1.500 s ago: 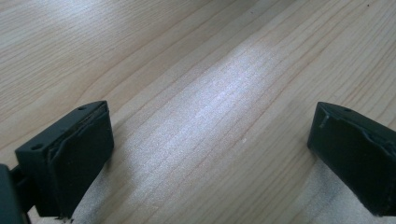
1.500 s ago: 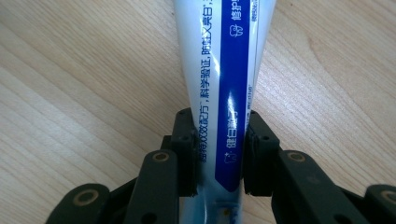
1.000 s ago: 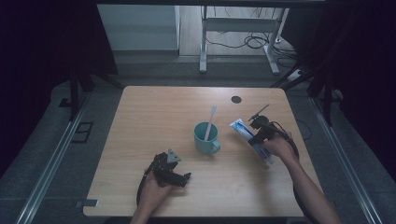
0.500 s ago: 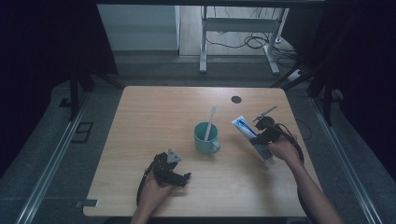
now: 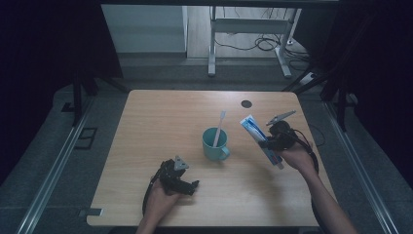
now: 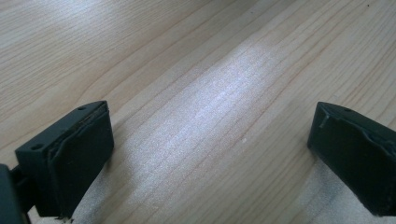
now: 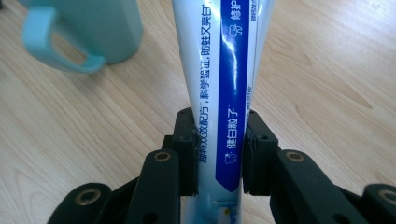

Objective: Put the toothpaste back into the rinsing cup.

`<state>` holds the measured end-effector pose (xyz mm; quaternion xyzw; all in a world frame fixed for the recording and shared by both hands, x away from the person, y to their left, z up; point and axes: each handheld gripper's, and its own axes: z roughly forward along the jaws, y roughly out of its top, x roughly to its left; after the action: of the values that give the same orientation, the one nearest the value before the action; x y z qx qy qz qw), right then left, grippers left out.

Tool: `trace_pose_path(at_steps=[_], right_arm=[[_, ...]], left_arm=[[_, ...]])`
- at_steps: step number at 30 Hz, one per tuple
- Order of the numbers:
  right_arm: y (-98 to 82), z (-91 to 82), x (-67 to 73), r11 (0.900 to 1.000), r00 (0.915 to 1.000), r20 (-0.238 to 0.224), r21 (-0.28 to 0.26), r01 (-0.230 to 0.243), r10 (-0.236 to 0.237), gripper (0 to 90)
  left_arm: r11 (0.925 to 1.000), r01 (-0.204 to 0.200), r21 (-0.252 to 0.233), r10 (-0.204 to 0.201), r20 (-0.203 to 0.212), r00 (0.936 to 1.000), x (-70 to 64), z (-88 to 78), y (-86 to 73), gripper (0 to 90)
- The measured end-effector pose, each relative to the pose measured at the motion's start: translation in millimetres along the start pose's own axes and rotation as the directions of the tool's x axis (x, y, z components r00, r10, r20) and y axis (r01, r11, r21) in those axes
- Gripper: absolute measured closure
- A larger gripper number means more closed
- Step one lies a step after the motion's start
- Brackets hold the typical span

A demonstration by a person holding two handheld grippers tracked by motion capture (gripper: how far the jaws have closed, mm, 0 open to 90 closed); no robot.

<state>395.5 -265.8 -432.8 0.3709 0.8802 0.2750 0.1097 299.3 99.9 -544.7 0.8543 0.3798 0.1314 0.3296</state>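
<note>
The right gripper (image 7: pixel 218 154) is clamped on a blue-and-white toothpaste tube (image 7: pixel 224 84), which runs forward out of its jaws, lifted off the counter (image 5: pixel 160 122) and tilted. Just to the gripper's left stands a teal mug (image 5: pixel 215 144) with a toothbrush (image 5: pixel 219 127) leaning in it. The left gripper (image 6: pixel 210 154) rests low over bare wood, jaws spread wide with nothing between them.
</note>
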Motion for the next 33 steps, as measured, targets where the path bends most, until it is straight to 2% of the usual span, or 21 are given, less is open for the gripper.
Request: trace_pose_path(at_steps=[5,11,22,33], right_arm=[[-0.4,-7.4,5.9,0.999,0.9999,-0.007,-0.042,0.014,-0.014,70.4],[0.1,-17.0,14.6,0.993,0.9991,-0.01,-0.115,0.039,-0.04,70.4],[8.7,-26.4,25.9,0.972,0.9964,-0.031,-0.224,0.07,-0.078,70.3],[22.8,-32.1,37.0,0.953,0.9941,-0.044,-0.292,0.082,-0.099,70.3]], left_arm=[[1.0,-0.002,0.0,0.002,-0.001,1.0,0.1,0.0,0.0,0.3],[1.0,-0.003,0.0,0.003,0.0,1.0,0.2,0.0,0.1,0.3],[1.0,-0.007,0.002,0.007,-0.001,1.0,0.5,-0.1,0.1,0.3],[1.0,-0.002,-0.002,0.002,-0.001,1.0,0.3,0.2,0.1,0.3]])
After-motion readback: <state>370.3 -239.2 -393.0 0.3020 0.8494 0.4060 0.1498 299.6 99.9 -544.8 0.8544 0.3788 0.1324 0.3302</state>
